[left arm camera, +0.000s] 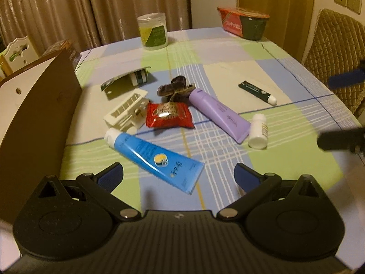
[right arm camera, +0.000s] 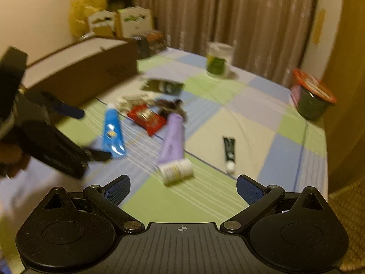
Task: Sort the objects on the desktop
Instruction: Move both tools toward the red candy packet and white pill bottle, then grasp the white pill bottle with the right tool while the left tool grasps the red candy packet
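Small items lie mid-table on a checked cloth: a blue tube, a purple tube, a red snack packet, a white pill bottle on its side, a small dark green tube, a white plastic clip and a dark brown packet. My left gripper hangs open just above the blue tube's flat end. My right gripper is open and empty, near the white bottle.
An open brown cardboard box stands along the table's left side. A green card package lies beside it. A lidded jar and an instant-noodle bowl stand at the far edge. A padded chair is at the right.
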`<state>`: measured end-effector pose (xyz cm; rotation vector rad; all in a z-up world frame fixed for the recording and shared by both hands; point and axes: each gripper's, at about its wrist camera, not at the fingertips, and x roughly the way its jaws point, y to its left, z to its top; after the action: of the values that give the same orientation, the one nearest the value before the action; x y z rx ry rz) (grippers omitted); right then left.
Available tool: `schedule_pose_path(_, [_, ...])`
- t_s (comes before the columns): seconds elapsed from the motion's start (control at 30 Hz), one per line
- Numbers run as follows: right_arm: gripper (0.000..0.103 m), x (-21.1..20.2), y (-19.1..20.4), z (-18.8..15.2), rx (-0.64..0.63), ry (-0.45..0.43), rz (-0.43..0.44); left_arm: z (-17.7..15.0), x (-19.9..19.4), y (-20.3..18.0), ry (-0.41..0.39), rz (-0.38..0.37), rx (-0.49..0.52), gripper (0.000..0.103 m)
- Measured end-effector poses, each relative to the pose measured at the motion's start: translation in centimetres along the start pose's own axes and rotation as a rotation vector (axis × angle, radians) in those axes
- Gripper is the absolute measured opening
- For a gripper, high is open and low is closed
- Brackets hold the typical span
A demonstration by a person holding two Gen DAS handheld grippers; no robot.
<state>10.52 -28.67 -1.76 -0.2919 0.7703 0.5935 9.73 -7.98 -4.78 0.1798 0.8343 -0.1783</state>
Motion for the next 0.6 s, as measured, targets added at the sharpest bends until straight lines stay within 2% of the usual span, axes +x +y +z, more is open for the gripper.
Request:
schedule_pose_path(0.1, [0.101,1.2,0.1,0.1,0.006,0.025,-0.006,0.2,0.7,0.7,-0.001,-0.016,0.011,0.102])
schedule_pose_path(0.3, [0.101,4.2,1.1,1.8,-0.177,0.068,0.016,0.7,2.2,2.0,-0.003,-0.048,0.033,0.102])
schedule_pose_path(0.47, [0.101,7.1,0.8,2.5,-0.304,0.129,0.078,1.0,3.5,3.1,-0.004,-0.074,0.052,0.102])
schedule_pose_path(0.57, [0.078,8.9,0.6,2.6,-0.372,0.181,0.127,1.0,3.9,3.4,-0.001,-0.071,0.054,0.100])
schedule_pose_path(0.6, [0.078,9.4,0.5,2.6,-0.394,0.192,0.136,1.0,4.0,3.5,0.002,-0.065,0.051,0.099])
